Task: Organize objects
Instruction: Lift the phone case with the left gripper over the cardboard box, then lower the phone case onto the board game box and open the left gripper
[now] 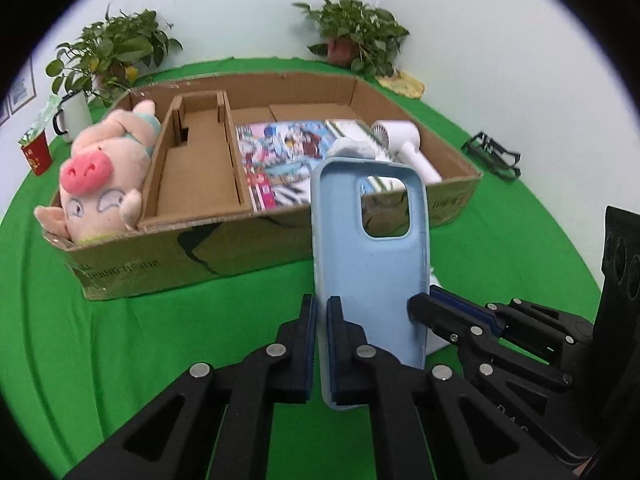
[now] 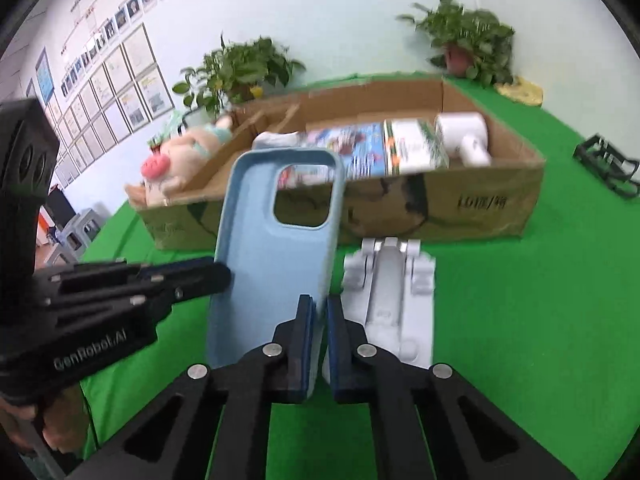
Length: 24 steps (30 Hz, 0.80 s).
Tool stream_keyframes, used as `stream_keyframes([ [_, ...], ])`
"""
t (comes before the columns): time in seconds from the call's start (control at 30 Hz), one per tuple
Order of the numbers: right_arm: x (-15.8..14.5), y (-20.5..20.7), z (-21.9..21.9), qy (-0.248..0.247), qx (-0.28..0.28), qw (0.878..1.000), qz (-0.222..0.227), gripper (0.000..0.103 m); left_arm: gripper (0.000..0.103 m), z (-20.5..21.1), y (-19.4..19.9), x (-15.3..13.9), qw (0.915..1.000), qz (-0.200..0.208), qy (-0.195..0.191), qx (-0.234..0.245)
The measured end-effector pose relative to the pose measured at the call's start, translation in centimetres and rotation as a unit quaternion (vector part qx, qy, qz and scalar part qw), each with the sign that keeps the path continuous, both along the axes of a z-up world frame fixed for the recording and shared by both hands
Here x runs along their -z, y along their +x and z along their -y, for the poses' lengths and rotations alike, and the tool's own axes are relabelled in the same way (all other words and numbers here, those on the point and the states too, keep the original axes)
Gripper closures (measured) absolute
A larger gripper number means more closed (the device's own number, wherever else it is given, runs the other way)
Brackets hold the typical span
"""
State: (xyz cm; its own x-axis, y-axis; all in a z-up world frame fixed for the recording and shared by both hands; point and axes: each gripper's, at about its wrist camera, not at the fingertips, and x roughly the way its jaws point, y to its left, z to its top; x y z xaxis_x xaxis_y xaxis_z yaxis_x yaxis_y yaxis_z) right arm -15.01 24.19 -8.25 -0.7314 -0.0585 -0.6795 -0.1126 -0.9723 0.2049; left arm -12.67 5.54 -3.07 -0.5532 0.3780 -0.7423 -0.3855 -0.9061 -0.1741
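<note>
- Phone case (image 1: pixel 370 264), pale blue and empty, stood upright at the centre of both wrist views, its camera cut-out toward the top and its hollow side facing the lenses.
- Left gripper (image 1: pixel 322 308) pinched the case's left rim between its pressed-together pads; in the right wrist view the same tool reached in from the left of frame and touched that edge.
- Right gripper (image 2: pixel 320 308) was likewise clamped on the case's right rim, seen entering from the lower right in the left wrist view. Holding both long edges probably kept the floppy shell from twisting.
- White folding stand (image 2: pixel 390 300) lay flat on the green cloth (image 2: pixel 520 320) just right of the case, near the box front, seemingly the next item awaiting sorting.
- Cardboard box (image 1: pixel 192 256) sat behind, across the middle of frame: a plush pig (image 1: pixel 100 172) filled its left compartment, the narrow middle compartment (image 1: pixel 196 168) was bare, and the right one held a picture book (image 1: pixel 280 152) and a white hair dryer (image 1: pixel 404 140).
- The bare middle slot looked like the likeliest place for the case.
</note>
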Motion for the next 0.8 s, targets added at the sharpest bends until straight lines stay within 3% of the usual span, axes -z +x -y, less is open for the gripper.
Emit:
stream_keyframes([
  [0.23, -5.3, -0.7, -1.0, 0.023, -0.008, 0.998, -0.059, 0.099, 0.099, -0.1, -0.2, -4.7, 0.9972, -0.071, 0.019, -0.014],
  [0.43, -9.4, -3.8, -2.2, 0.028, -0.021, 0.996, -0.086, 0.1, 0.099, -0.1, -3.6, -7.4, 0.9945, -0.1, 0.016, -0.028],
  [0.63, -10.6, -9.7, -2.5, 0.032, -0.028, 0.996, -0.073, 0.1, 0.099, 0.5, -8.9, -7.4, 0.996, -0.071, 0.018, -0.052],
  [0.8, -8.6, -14.4, -3.8, 0.024, -0.024, 0.999, -0.039, 0.1, 0.099, 0.3, -12.7, -4.9, 0.9979, -0.018, 0.023, -0.058],
])
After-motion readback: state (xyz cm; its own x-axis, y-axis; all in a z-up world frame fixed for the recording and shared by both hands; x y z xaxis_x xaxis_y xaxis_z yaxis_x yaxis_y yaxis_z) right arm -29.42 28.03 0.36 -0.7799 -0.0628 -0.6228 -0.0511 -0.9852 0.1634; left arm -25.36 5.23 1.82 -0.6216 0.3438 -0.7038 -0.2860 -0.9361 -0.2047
